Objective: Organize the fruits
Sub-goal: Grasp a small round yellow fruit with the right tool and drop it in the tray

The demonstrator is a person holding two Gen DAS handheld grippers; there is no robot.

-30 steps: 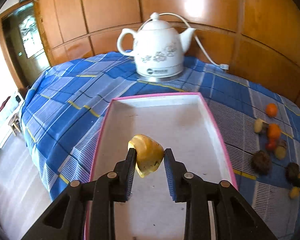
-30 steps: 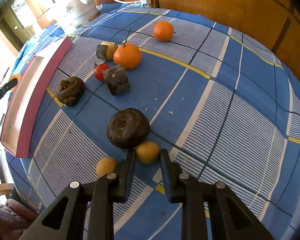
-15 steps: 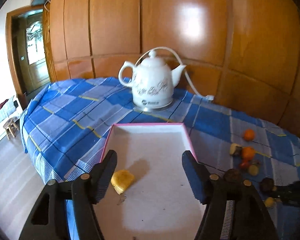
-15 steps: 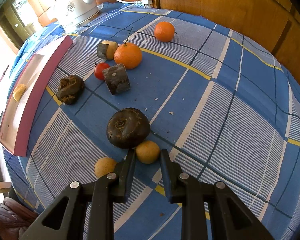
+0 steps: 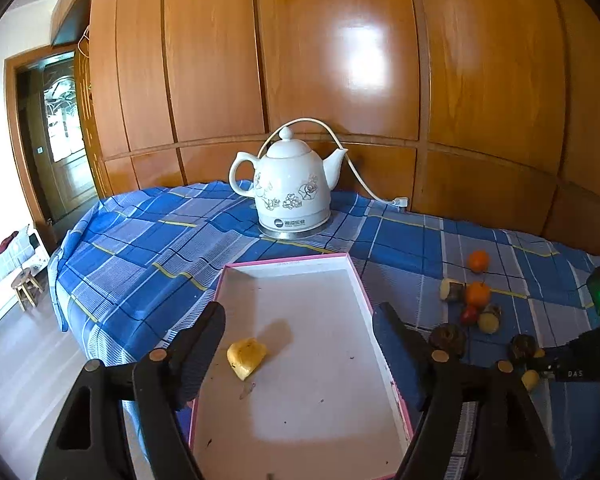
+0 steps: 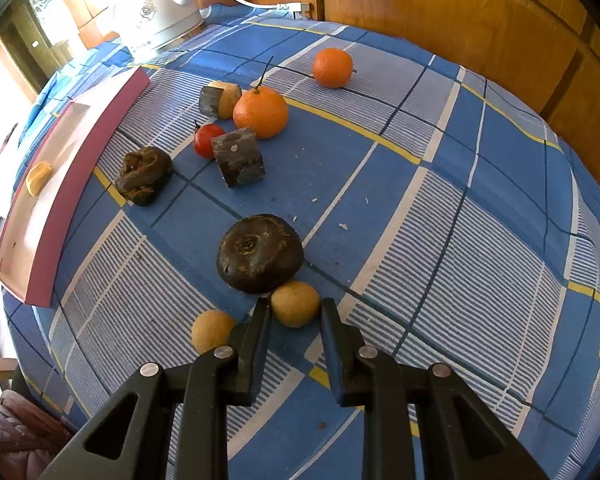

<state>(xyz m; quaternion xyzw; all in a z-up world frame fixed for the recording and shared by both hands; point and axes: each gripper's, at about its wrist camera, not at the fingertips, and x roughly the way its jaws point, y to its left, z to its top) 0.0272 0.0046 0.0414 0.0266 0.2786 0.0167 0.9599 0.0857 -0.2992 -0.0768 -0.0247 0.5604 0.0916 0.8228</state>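
Released since a second ago, yellow fruit piece lies in pink tray, left hand-held gripper spread wide above; right hand-held gripper brackets small tan fruit, seemingly unclamped.
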